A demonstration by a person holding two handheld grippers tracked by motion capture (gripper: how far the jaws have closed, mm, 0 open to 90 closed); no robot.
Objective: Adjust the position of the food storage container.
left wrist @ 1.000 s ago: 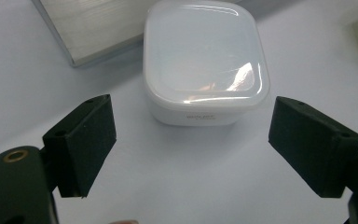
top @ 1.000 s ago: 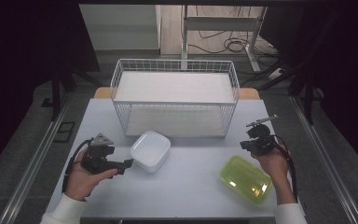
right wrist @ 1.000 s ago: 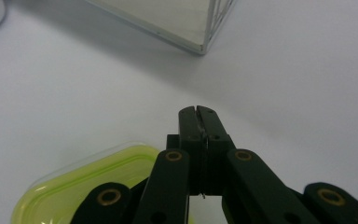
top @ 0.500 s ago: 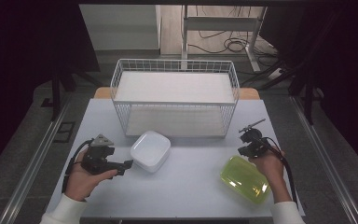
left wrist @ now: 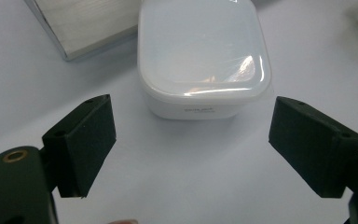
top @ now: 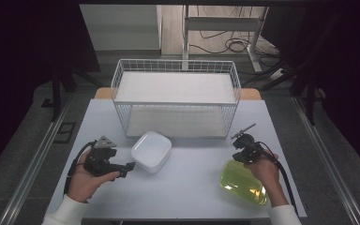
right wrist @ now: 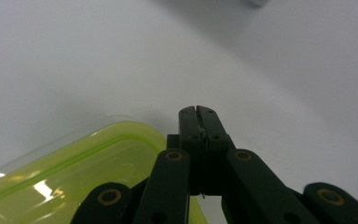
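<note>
A white square lidded container [top: 151, 151] [left wrist: 203, 65] sits mid-table in front of the wire basket. My left gripper [top: 130, 168] [left wrist: 205, 144] stands open just left of it, jaws wide apart and pointing at it, nothing between them. A translucent yellow-green container [top: 243, 182] [right wrist: 88, 172] lies at the front right. My right gripper [top: 237, 155] [right wrist: 198, 114] is shut, its jaws pressed together on nothing, hovering over the green container's far left corner and the bare table beside it.
A white wire basket [top: 176, 100] with a white upper shelf stands at the back centre of the grey-white table [top: 192, 187]. Dark floor, cables and table legs lie beyond. Open tabletop lies between the two containers.
My right hand has moved left and down, toward the far corner of the green container. The left hand and both containers have stayed put.
</note>
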